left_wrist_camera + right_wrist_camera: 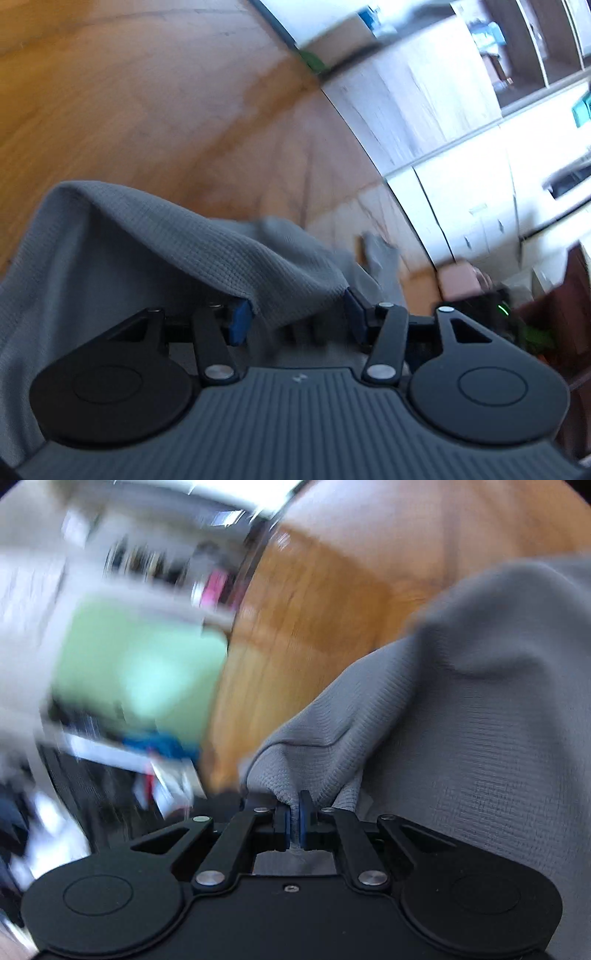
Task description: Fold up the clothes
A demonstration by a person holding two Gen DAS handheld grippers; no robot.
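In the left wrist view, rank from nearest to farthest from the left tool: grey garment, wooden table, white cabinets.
1. Grey garment: draped over the left tool, between its open fingers.
2. Wooden table: beneath and ahead.
3. White cabinets: background, right.

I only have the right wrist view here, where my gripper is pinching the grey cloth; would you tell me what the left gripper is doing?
Observer: The left gripper is open, its blue pads apart, with the grey cloth draped over and between them.
Operator: Is the cloth on the table over there?
Observer: Partly; further ahead it trails onto the wooden table.
Operator: Anything near that end?
Observer: White cabinets stand beyond the table edge.
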